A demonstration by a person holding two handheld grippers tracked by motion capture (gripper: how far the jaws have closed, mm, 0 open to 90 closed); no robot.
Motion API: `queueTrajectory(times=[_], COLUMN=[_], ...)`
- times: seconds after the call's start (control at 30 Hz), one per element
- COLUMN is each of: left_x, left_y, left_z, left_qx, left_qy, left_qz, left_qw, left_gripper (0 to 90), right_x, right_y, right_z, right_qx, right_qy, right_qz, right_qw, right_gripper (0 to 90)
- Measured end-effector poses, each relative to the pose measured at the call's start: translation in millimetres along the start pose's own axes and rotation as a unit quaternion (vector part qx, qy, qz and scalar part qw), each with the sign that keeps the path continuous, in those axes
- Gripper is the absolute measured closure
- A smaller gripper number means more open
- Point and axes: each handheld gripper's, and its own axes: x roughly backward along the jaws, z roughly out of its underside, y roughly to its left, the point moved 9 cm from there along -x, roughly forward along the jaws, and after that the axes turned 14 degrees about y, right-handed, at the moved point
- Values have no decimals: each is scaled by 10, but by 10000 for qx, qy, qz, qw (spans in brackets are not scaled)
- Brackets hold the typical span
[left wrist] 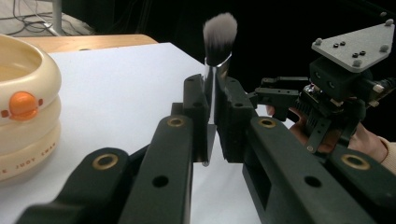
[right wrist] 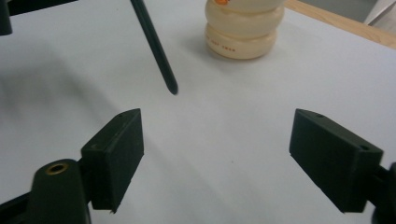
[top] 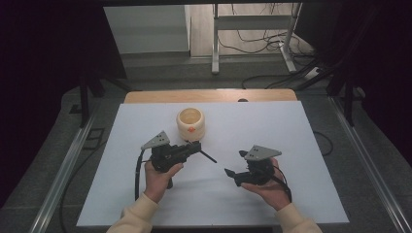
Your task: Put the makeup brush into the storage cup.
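Gripping makeup brush (left wrist: 218, 51) | left claw (left wrist: 211, 100) clamped on ferrule | bristles up, handle down | right claw (right wrist: 217, 156) wide, empty

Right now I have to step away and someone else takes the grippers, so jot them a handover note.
Left gripper: shut on the makeup brush, gripping its silver ferrule, bristles up, dark handle sticking out past the jaws.
Right gripper: open, empty, above the white mat.
Cream holder: upright on the mat's far side, beside the left gripper.
Done: brush is in the left gripper alone.
Left: probably drop the brush into the holder.
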Motion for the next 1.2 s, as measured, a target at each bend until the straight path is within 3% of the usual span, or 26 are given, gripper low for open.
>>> queueTrajectory(times=[0.3,0.8,1.2], left_x=[67,139,197], left_y=[28,54,72], left_z=[-9,-36,-60], left_qx=[19,37,58], left_qy=[-52,-136,-212], left_qz=[-73,-123,-142], left_qw=[10000,9998,9997], left_gripper=[831,831,830], right_x=[98,293,390], right_y=[-164,-504,-661], right_z=[132,462,718], right_qx=[-219,-633,-894], right_qy=[73,116,187], right_qz=[78,371,451], right_qw=[9997,9972,9948], right_gripper=[99,86,86])
